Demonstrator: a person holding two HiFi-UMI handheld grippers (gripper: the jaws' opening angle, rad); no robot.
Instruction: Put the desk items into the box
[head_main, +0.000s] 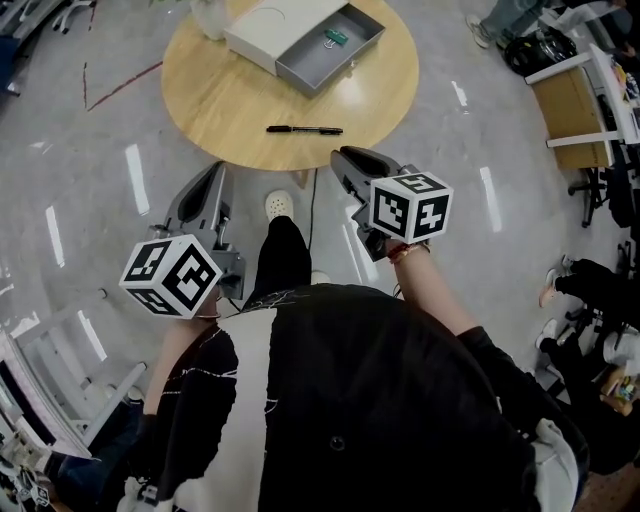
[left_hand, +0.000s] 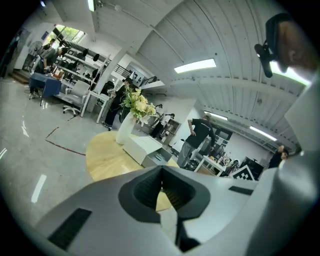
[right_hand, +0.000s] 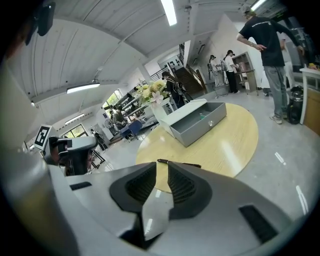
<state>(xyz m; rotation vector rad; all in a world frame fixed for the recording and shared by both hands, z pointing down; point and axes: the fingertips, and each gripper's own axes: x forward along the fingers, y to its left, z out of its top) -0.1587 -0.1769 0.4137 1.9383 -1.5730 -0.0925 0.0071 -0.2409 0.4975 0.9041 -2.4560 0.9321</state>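
A black pen (head_main: 304, 129) lies near the front edge of the round wooden table (head_main: 220, 90). Behind it stands a white box (head_main: 268, 28) with its grey drawer (head_main: 345, 57) pulled open. A green clip (head_main: 334, 37) lies inside the drawer. My left gripper (head_main: 217, 168) hangs short of the table's front left edge, and its jaws meet at the tips with nothing held. My right gripper (head_main: 343, 155) sits just before the table edge, below the pen. A narrow gap shows between its jaws, which are empty. The right gripper view shows the pen (right_hand: 179, 163) just past the right gripper (right_hand: 161, 165).
A white vase of flowers (left_hand: 125, 127) stands behind the box. A white shoe (head_main: 279, 205) shows under the table's front edge. A desk and chairs (head_main: 590, 100) stand at the right, and a white rack (head_main: 60, 370) at the lower left. People (right_hand: 267, 45) stand beyond the table.
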